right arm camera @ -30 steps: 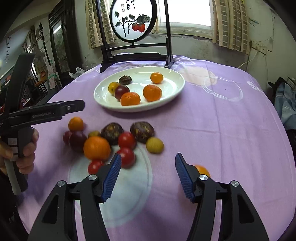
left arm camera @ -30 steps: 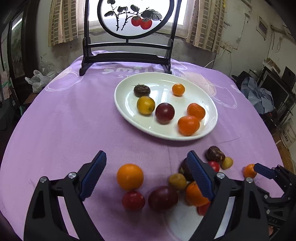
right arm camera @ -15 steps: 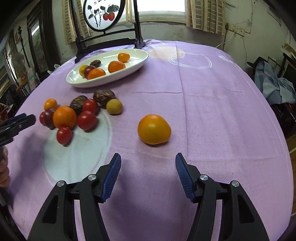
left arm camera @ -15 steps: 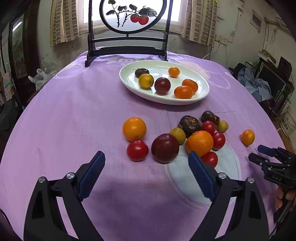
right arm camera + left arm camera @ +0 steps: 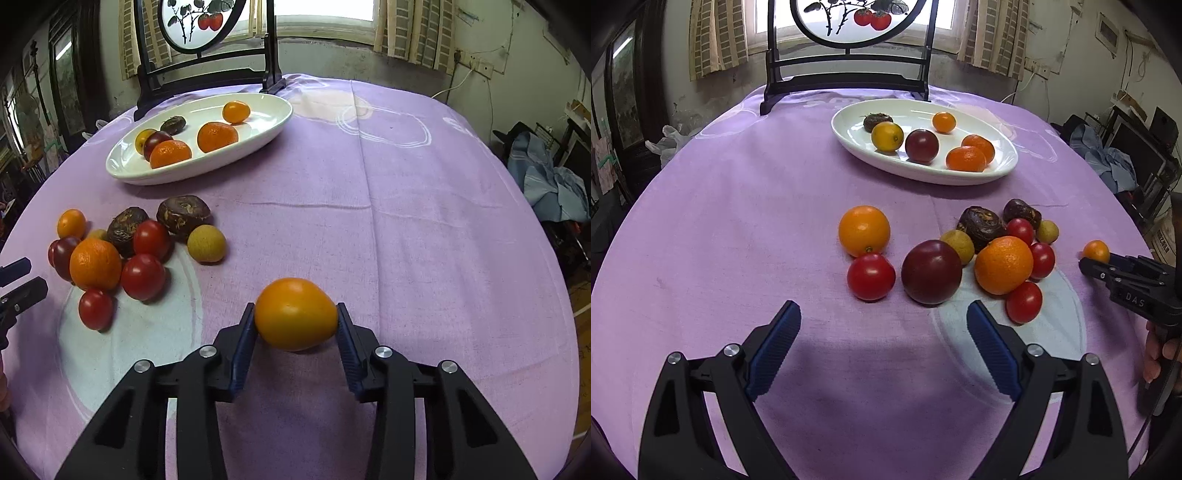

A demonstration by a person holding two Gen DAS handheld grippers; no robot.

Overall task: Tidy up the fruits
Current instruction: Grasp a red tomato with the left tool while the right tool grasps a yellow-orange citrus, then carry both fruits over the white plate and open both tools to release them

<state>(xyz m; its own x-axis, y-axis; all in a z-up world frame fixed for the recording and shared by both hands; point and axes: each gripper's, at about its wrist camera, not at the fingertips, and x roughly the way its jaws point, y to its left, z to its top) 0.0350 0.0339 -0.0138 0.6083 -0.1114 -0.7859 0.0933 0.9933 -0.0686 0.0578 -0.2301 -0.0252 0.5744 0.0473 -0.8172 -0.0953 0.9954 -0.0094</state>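
Observation:
A white oval plate (image 5: 1004, 168) (image 5: 125, 168) at the back of the purple table holds several fruits. A loose cluster lies in front of it: an orange (image 5: 1003, 264) (image 5: 95, 263), a dark plum (image 5: 931, 271), red tomatoes (image 5: 871, 276) (image 5: 143, 276) and brown fruits (image 5: 183, 214). My left gripper (image 5: 884, 332) is open and empty, just short of the plum and tomato. My right gripper (image 5: 296, 320) is shut on a small orange tomato (image 5: 296, 314) (image 5: 1096, 251), right of the cluster.
A black wooden stand with a round painted screen (image 5: 849, 22) (image 5: 199, 22) rises behind the plate. Another orange fruit (image 5: 864, 230) lies left of the cluster. A yellow-green fruit (image 5: 206, 243) sits near the right gripper. Clothes and clutter (image 5: 546, 184) are beyond the right edge.
My right gripper has moved forward around the small orange tomato and closed on it. My left gripper has drawn slightly nearer to the cluster and stays open.

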